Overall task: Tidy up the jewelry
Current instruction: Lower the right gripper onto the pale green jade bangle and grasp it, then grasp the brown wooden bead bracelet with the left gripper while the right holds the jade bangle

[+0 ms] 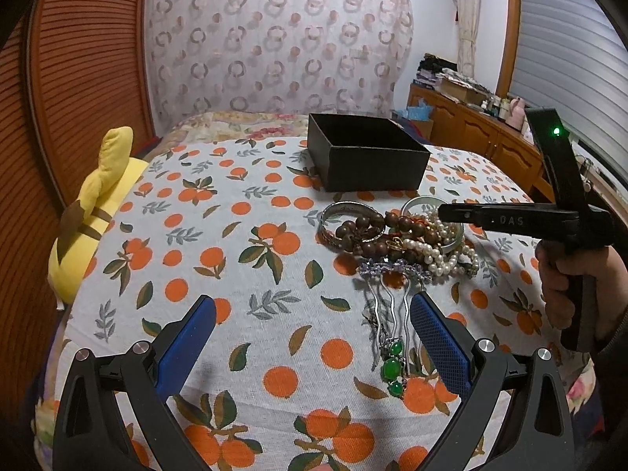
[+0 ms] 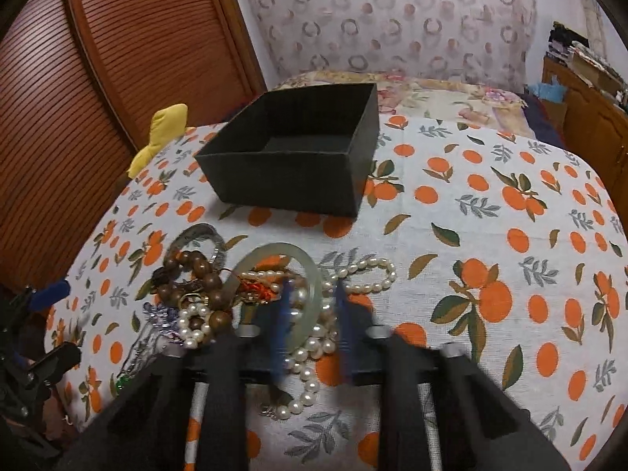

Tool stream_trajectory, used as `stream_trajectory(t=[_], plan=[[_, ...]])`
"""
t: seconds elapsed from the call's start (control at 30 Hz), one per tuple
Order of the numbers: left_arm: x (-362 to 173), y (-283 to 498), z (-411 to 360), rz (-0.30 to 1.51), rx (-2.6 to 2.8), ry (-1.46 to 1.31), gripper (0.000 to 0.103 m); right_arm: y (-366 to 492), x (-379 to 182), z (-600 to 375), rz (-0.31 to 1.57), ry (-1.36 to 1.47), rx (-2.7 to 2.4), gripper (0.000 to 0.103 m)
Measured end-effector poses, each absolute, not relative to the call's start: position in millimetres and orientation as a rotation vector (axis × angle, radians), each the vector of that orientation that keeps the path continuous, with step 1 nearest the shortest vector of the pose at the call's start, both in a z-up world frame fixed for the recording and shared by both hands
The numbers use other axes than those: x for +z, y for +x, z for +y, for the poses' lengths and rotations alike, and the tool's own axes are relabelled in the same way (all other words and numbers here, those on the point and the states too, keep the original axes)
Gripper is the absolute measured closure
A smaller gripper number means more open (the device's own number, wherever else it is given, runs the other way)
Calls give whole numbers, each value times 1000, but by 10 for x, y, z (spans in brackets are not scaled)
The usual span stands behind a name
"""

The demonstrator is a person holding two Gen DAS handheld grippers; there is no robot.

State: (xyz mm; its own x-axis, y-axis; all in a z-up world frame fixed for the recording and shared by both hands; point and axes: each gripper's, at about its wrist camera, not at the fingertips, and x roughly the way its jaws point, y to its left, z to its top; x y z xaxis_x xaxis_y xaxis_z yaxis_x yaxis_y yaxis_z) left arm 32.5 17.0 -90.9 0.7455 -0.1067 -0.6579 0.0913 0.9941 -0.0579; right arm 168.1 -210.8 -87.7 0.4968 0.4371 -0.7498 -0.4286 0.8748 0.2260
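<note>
On the bed, pile: tangled jewelry (image 2: 251, 294) at 6 o'clock of the black box (image 2: 290, 153).
Handling: jade bangle (image 2: 306, 271) judged stiff, slippery, fragile; best taken across its rim.
Right hand-held gripper (image 2: 312, 329): partly spread, blurred, lowered astride the bangle.
Left hand-held gripper (image 1: 314, 337): spread wide, nothing held.

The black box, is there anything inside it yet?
The black box looks empty: the right wrist view shows bare dark floor and inner walls. The strip of floor just behind its near wall is hidden. The jewelry pile lies on the bedspread in front of it.
</note>
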Motion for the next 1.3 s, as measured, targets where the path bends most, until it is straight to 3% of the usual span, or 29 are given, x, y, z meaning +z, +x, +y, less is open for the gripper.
stream_trajectory(t=[0.63, 0.97, 1.3], plan=[[-956, 449, 174, 741, -154, -53, 8, 1340, -399, -2444, 709, -61, 460, 93], [-1020, 903, 76, 830, -260, -104, 48, 1290, -498, -2489, 723, -61, 454, 93], [-1110, 1292, 52, 906, -291, -207, 64, 1269, -497, -2456, 720, -56, 460, 93]])
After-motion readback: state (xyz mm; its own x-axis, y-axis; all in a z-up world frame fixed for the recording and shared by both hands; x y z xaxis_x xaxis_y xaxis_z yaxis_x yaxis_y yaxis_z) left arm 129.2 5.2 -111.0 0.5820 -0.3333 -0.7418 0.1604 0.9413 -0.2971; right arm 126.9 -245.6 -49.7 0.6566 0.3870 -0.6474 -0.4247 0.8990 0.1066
